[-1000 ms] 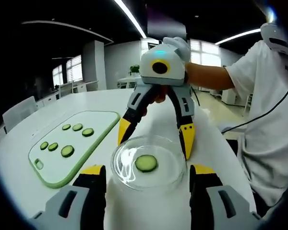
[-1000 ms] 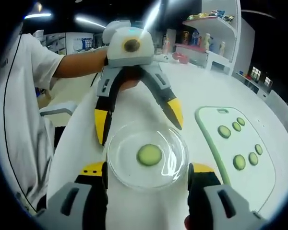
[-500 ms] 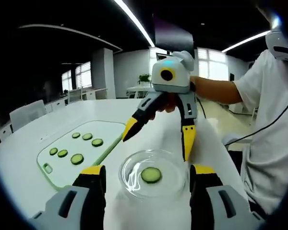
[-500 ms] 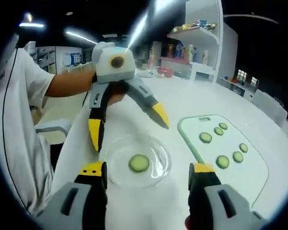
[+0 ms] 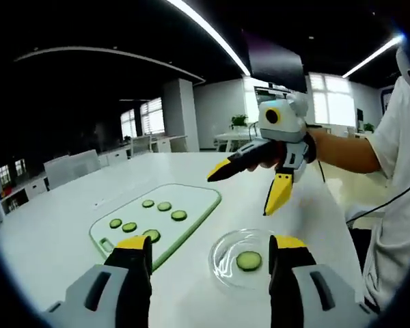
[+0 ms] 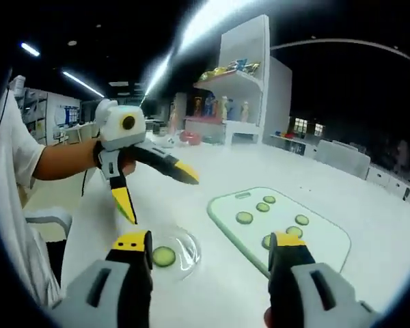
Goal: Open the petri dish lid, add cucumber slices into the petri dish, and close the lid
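A clear petri dish (image 5: 222,256) rests on the white table with one cucumber slice (image 5: 249,260) inside; I cannot tell whether its lid is on. My left gripper (image 5: 210,246) hovers open just in front of the dish, nothing between its jaws. Beyond the dish my right gripper (image 5: 249,188) hangs open above the table. In the right gripper view the same dish (image 6: 184,254) and slice (image 6: 164,256) lie low at left, my right gripper (image 6: 210,240) is open and holds nothing, and the left gripper (image 6: 157,193) stands open above the dish.
A green-rimmed white cutting board (image 5: 191,201) with several cucumber slices (image 5: 164,206) lies left of the dish; the board (image 6: 280,215) shows to the right in the right gripper view. A person's arm (image 5: 342,150) holds the far gripper. A stocked white shelf (image 6: 239,89) stands behind the table.
Both grippers have drawn back and risen away from the dish, which now looks smaller and off-centre. The dish and its slice have stayed where they were on the table.
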